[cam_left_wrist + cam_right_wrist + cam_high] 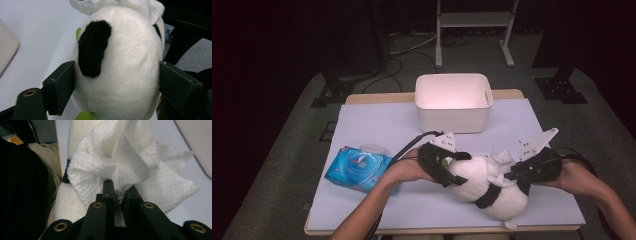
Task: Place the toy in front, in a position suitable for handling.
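High view cuts your forearms off at the bottom edge, and the far side of the plush panda [484, 185] is covered by your hands and the tools, so you cannot see its face or how its legs lie. Your left gripper view crops the toy at top and bottom, with a green scrap peeking out at its lower edge that is too small to identify. Your right gripper view hides most of the panda behind the white wipe [130, 170], and a dark shape fills its left side that cannot be made out. You work on a table [377, 120] covered in a pale lilac-white sheet, with wood showing at its far and near edges; it stands on grey carpet, and the room behind is dark, with cables and a white frame on the floor. A white bin [453, 102] sits at the far middle of the table, and a blue wipes pack [357, 170] lies near your left forearm. The panda lies on the near right part of the table, white and fluffy with black patches and a black band round its body. Your left gripper [451, 169] has its jaws spread wide on either side of the panda's rounded body, the pads right against the fur. Your right gripper [119, 191] is pressed together, pinching the wipe, which rests bunched on top of the panda.
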The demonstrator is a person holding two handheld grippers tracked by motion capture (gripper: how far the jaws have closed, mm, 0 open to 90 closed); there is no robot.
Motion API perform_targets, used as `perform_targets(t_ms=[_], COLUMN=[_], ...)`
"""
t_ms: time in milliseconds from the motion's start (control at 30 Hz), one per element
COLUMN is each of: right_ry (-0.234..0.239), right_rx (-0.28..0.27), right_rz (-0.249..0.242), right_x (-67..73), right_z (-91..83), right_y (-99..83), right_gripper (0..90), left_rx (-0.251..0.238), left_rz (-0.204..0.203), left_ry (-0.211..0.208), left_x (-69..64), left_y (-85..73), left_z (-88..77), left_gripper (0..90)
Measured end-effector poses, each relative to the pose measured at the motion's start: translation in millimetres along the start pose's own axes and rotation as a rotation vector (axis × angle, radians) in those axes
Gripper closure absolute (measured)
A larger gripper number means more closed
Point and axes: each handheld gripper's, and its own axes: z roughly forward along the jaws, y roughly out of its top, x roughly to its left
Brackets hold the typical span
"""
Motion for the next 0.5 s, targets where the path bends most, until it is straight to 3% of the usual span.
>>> perform_targets(t_ms=[100, 267, 400, 500], right_ry=[-0.002, -0.008, -0.014, -0.013], right_rx=[-0.003, -0.001, 0.000, -0.001], right_rz=[0.006, 0.015, 0.023, 0.027], right_x=[0.9, 0.6, 1.9, 2.9], right_z=[-1.0, -4.6, -6.6, -6.8], right_y=[-3.4, -10.0, -13.4, -13.0], right_gripper=[81.3, 81.3, 81.3, 81.3], left_rx=[0.012, 0.013, -0.012, -0.038], left_rz=[-0.045, -0.051, -0.084, -0.084], left_ry=[-0.016, -0.046, -0.077, -0.085], left_x=[4.2, 7.5, 8.8, 9.2], left_y=[-5.4, -11.3, -16.0, -18.6], left_z=[5.1, 9.2, 13.1, 12.0], left_gripper=[10.2, 8.8, 8.7, 18.3])
